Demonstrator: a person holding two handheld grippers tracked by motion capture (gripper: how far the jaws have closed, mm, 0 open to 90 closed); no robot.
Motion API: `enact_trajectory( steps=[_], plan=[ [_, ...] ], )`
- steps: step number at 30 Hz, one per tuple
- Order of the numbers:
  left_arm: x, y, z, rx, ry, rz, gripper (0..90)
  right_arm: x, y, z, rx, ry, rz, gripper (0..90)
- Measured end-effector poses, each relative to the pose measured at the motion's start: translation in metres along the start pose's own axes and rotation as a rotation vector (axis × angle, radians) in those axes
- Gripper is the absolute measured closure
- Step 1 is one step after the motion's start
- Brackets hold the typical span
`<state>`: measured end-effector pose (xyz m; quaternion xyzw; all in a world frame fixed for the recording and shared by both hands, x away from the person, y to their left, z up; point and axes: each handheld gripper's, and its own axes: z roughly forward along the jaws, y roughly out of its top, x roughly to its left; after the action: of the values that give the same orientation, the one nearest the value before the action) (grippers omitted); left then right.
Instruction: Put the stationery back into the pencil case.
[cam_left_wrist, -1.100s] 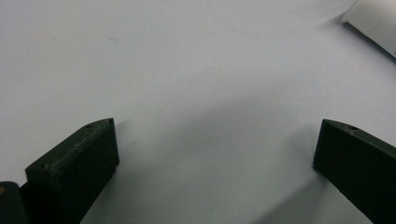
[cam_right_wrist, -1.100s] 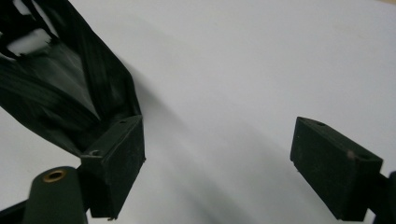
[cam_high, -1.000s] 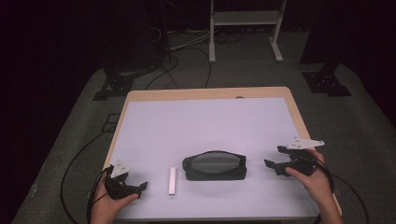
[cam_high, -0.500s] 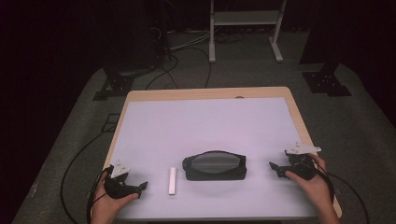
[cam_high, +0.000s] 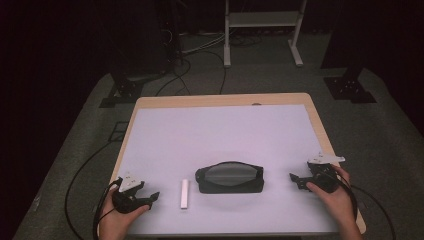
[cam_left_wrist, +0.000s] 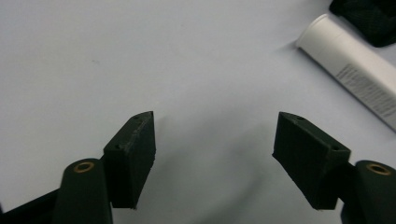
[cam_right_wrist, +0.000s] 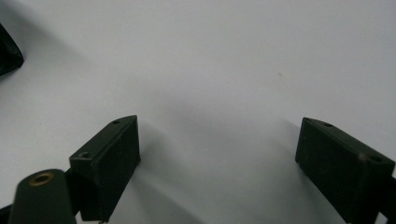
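Note:
A black pouch (cam_high: 230, 177) with a grey mesh top lies near the front middle of the white table (cam_high: 220, 135). Just left of it lies a white tube (cam_high: 185, 193), seen close up as a white tube (cam_left_wrist: 355, 70) with a printed label. My left gripper (cam_high: 150, 196) rests low at the front left, open, nothing between its jaws; in its own view the left gripper (cam_left_wrist: 212, 140) hangs over bare table. My right gripper (cam_high: 295, 179) sits at the front right, open and empty, pointing toward the pouch. A corner of the pouch (cam_right_wrist: 7, 51) shows far left.
The table's wooden edge (cam_high: 320, 125) runs along the right and back. Cables (cam_high: 80, 175) trail off the left side onto the grey floor. A white stand (cam_high: 260, 20) and black tripod feet (cam_high: 350, 85) are beyond the table.
My right gripper has come down and a little toward the table's front edge. The left gripper, pouch and tube have stayed put.

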<state>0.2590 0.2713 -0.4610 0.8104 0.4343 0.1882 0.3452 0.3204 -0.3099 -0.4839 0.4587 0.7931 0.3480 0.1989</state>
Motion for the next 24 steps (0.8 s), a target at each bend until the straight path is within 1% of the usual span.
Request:
enact_trajectory(
  steps=[8,12,17,18,19,24],
  plan=[
    [-0.015,0.01,-0.004,-0.004,-0.029,-0.016,36.1,0.0,0.0,0.0,0.002,0.004,0.004,12.6],
    [-0.023,0.015,-0.003,-0.003,-0.044,-0.007,37.8,-0.001,0.0,0.0,0.002,0.004,0.004,12.6],
    [-0.033,0.02,-0.001,-0.001,-0.072,-0.008,38.4,-0.001,0.0,0.001,0.002,0.005,0.004,12.6],
    [-0.034,0.021,-0.001,0.004,-0.075,0.0,38.3,-0.001,0.0,0.001,0.002,0.005,0.004,12.6],
    [-0.037,0.022,0.0,0.0,-0.082,-0.006,38.2,-0.001,0.0,0.001,0.002,0.005,0.004,12.6],
    [-0.045,0.028,0.002,-0.005,-0.101,0.008,38.1,-0.001,0.0,0.001,0.002,0.005,0.005,12.6]
  ],
)
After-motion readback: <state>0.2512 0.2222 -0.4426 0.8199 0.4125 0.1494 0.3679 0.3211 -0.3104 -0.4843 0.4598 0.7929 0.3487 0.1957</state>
